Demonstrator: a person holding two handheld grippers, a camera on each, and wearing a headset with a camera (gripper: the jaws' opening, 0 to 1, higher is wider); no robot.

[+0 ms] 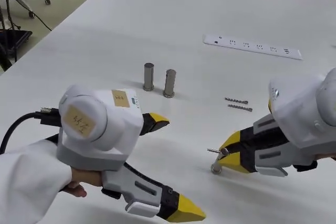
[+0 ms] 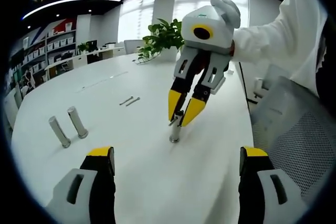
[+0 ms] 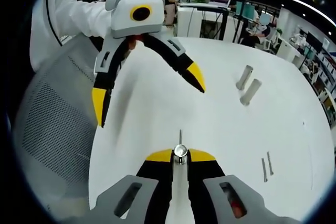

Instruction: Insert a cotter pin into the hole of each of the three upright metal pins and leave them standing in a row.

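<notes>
Right now your right gripper (image 1: 223,158) has its jaws pressed together on the top of the third metal pin (image 1: 216,168). It stands upright near you, well apart from the two metal pins (image 1: 148,76) side by side further back. A cotter pin (image 1: 212,151) pokes out sideways just past the tips. Your left gripper (image 1: 173,166) hovers with its jaws spread wide, pinching nothing.

The head view gives you the held pin's foot below the tips. The left gripper view shows its whole shaft standing on the table (image 2: 173,182), and the right gripper view shows its round top between the yellow tips. Two loose cotter pins (image 1: 236,100) lie nearer you than the white power strip (image 1: 252,46). The yellow labels (image 1: 80,120) on the left gripper carry handwriting too blurred to read.
</notes>
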